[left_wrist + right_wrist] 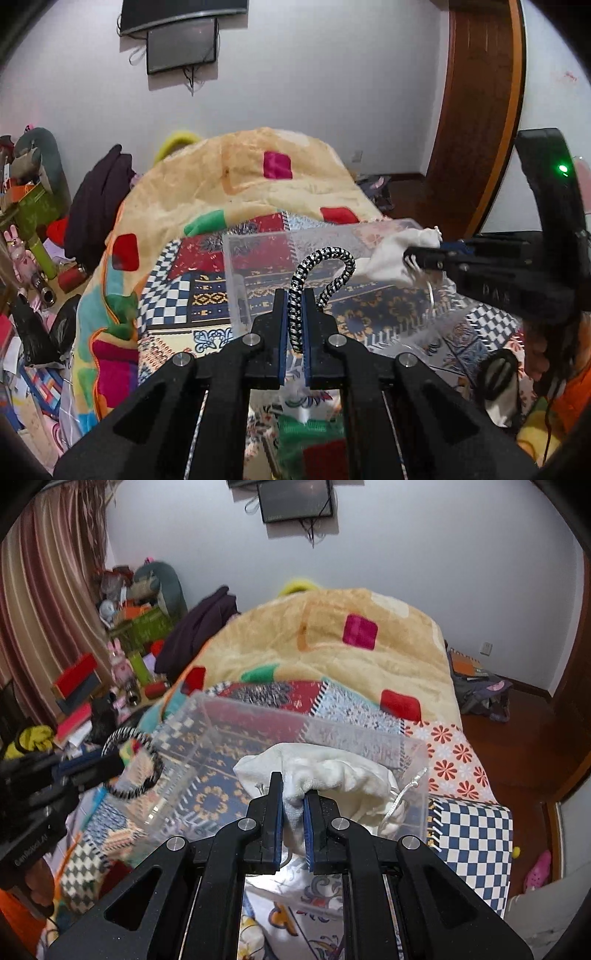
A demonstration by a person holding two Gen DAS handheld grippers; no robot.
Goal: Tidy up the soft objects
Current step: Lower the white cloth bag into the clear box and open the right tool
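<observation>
A clear plastic box [258, 243] [207, 716] stands on the patterned bed cover. My left gripper [295, 295] is shut on a black-and-white braided loop [325, 266], held over the box's near wall; the loop also shows in the right wrist view [147, 775]. My right gripper [293, 786] is shut on a white drawstring pouch [332, 775] and holds it over the box's right end. In the left wrist view the right gripper [410, 254] comes in from the right with the pouch [395, 251].
A yellow fleece blanket [229, 177] [325, 642] with coloured squares is heaped behind the box. A checked cloth [476, 830] lies at the bed's right edge. Clutter and boxes [29, 206] [81, 686] fill the left side. A dark jacket [199, 627] lies beside the blanket.
</observation>
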